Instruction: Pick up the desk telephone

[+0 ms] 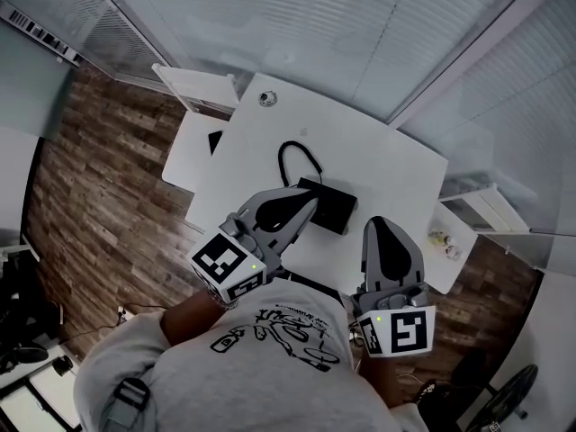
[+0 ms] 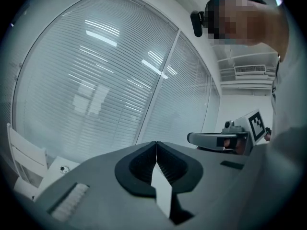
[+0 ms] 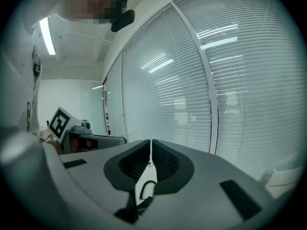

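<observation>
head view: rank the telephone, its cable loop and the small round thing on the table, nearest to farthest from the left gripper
1. telephone, just ahead of the left gripper's tip
2. cable loop, just beyond
3. small round thing, at the table's far edge

The left tongs [image 1: 309, 209] and right tongs [image 1: 384, 229] are matt grey with black lining. Their marker cubes [image 1: 225, 264] show black squares on white. Just ahead of the tongs, the desk telephone [image 1: 328, 205] and its looped cord [image 1: 297, 156] are black on a plain white worktop [image 1: 396, 165]. Left of the left tongs, the floor [image 1: 99, 178] is brown wood planking. Beyond the tongs, the blinds [image 1: 342, 25] have pale grey horizontal slats.
</observation>
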A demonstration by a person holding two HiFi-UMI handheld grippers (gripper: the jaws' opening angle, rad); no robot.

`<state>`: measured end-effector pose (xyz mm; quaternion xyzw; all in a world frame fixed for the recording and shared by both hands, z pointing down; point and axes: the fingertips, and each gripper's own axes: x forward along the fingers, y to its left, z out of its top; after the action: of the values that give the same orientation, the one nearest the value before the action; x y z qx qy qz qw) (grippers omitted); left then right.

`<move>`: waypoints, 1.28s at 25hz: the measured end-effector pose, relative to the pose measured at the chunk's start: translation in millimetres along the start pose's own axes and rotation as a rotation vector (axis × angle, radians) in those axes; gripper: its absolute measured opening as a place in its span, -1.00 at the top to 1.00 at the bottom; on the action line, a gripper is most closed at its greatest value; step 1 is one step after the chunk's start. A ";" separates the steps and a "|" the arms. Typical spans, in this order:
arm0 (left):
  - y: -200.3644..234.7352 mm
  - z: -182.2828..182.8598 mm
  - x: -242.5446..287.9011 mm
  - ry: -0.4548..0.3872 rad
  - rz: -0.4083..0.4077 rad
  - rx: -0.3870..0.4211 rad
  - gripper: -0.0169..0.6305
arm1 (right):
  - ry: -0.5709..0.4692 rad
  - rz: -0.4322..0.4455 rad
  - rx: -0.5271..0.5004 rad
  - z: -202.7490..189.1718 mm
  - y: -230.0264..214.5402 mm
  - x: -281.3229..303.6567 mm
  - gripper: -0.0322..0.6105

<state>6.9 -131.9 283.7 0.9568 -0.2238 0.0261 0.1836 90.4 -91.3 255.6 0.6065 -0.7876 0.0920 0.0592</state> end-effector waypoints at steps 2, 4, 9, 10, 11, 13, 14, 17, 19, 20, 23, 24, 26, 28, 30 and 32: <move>1.5 -5.4 -0.4 0.012 0.003 -0.005 0.93 | 0.012 -0.003 0.004 -5.9 0.0 -0.1 0.87; 3.2 -10.5 -0.8 0.022 0.004 -0.009 0.93 | 0.024 -0.005 0.004 -10.7 -0.2 0.3 0.87; 12.0 -27.8 1.6 0.051 0.005 -0.014 0.93 | 0.050 -0.019 0.023 -27.8 -4.4 2.8 0.87; 14.6 -32.7 2.6 0.058 0.009 -0.018 0.93 | 0.058 -0.021 0.030 -33.2 -6.0 3.6 0.87; 17.0 -38.1 3.6 0.067 0.015 -0.022 0.93 | 0.067 -0.022 0.038 -39.0 -7.5 4.3 0.87; 20.7 -48.8 5.3 0.088 0.024 -0.027 0.93 | 0.086 -0.021 0.051 -50.5 -10.2 5.4 0.86; 22.4 -53.5 6.1 0.098 0.029 -0.028 0.93 | 0.094 -0.020 0.057 -55.7 -11.5 5.8 0.86; 27.6 -67.3 10.0 0.122 0.032 -0.030 0.92 | 0.108 -0.023 0.073 -70.6 -16.7 8.7 0.86; 31.4 -78.1 13.2 0.138 0.027 -0.035 0.92 | 0.119 -0.019 0.079 -82.6 -19.1 12.3 0.86; 33.2 -83.8 14.5 0.148 0.025 -0.035 0.92 | 0.125 -0.018 0.084 -88.6 -19.8 14.1 0.86; 38.5 -100.0 17.1 0.171 0.028 -0.032 0.92 | 0.145 -0.013 0.097 -105.5 -21.0 17.8 0.86; 40.8 -104.9 17.8 0.177 0.030 -0.032 0.92 | 0.152 -0.012 0.099 -110.5 -21.4 18.7 0.86; 47.0 -114.8 19.6 0.187 0.038 -0.033 0.92 | 0.164 -0.009 0.099 -120.4 -23.0 20.9 0.86; 54.1 -124.9 21.7 0.197 0.048 -0.036 0.92 | 0.176 -0.008 0.100 -131.2 -25.4 23.7 0.85; 60.6 -136.1 23.5 0.208 0.056 -0.041 0.92 | 0.191 -0.009 0.107 -143.6 -27.5 26.6 0.81; 66.0 -147.8 25.0 0.221 0.062 -0.046 0.92 | 0.206 -0.010 0.114 -156.0 -29.3 28.6 0.76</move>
<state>5.3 -143.7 447.1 0.9362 -0.2322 0.1321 0.2283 108.5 -91.8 415.9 0.6000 -0.7678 0.1981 0.1059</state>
